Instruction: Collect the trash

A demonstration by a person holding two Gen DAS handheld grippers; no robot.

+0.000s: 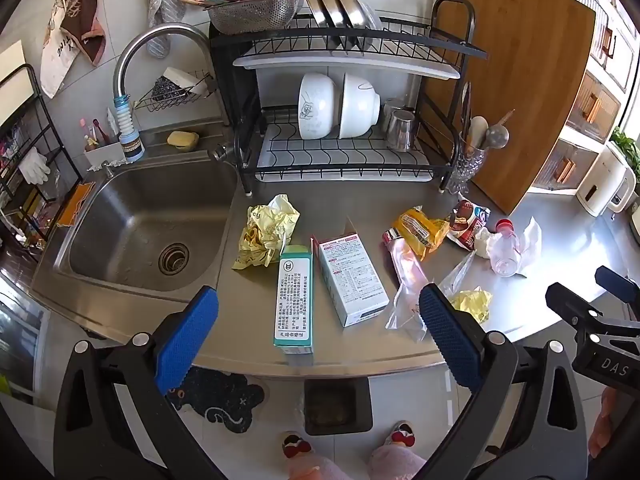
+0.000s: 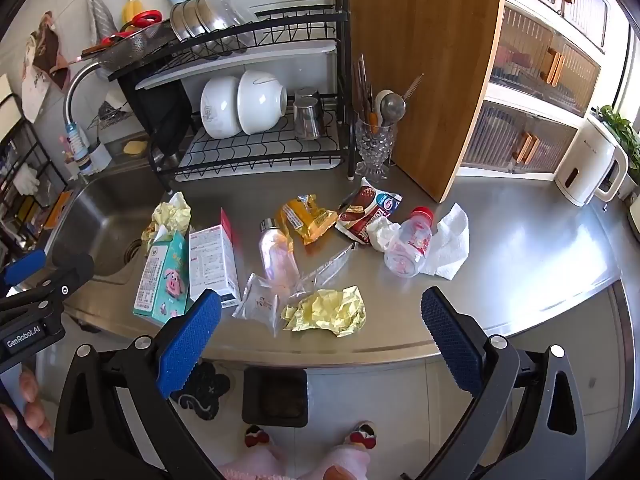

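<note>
Trash lies on the steel counter (image 1: 248, 320): a teal carton (image 1: 294, 300), a white and red carton (image 1: 354, 276), a big crumpled yellow wrapper (image 1: 266, 232), a small yellow wrapper (image 2: 326, 310), clear plastic bags (image 2: 276, 276), an orange snack pack (image 2: 310, 218), a brown snack wrapper (image 2: 364, 212), a clear bottle with a red cap (image 2: 410, 244) and white tissue (image 2: 450, 244). A black bin (image 1: 338, 404) stands on the floor below the counter edge. My left gripper (image 1: 318, 340) is open and empty over the front edge. My right gripper (image 2: 320, 340) is open and empty too.
A sink (image 1: 148, 228) is at the left. A black dish rack (image 1: 352, 120) with bowls stands at the back. A wooden cutting board (image 2: 432, 68) leans by a glass utensil holder (image 2: 374, 148). A white kettle (image 2: 590, 168) is at the far right.
</note>
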